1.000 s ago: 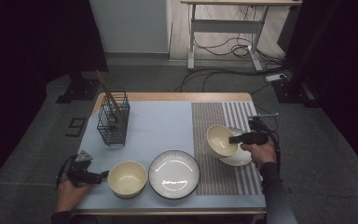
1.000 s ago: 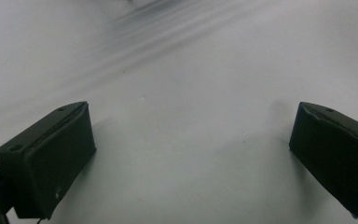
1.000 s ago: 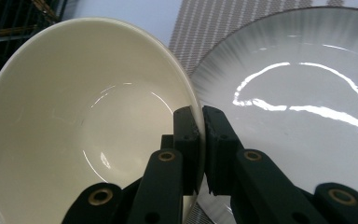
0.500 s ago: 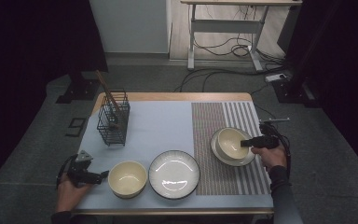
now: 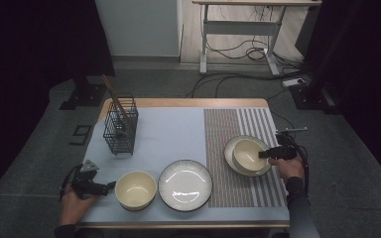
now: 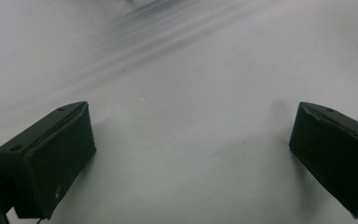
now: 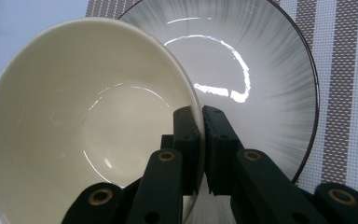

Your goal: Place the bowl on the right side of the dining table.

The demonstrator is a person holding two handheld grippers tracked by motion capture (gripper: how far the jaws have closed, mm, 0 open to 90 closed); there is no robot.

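striped mat [image 5: 258,183]: bowl [image 5: 248,154] lowered onto plate [image 5: 229,148] (right claw [image 5: 261,154] clamped)

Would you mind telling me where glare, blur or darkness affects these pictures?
High view: the room around the table is dark, and the grey-rimmed plate reflects a bright patch. Right gripper view: curved glare streaks cross the grey streaked plate and cream ceramic bowl. Left gripper view: the pale tabletop looks soft, with blurred streaks at the top.

From above we look down the whole table [image 5: 178,134]; our right gripper view, very close, shares its bowl [image 7: 74,121]; the left one perhaps faces bare tabletop.
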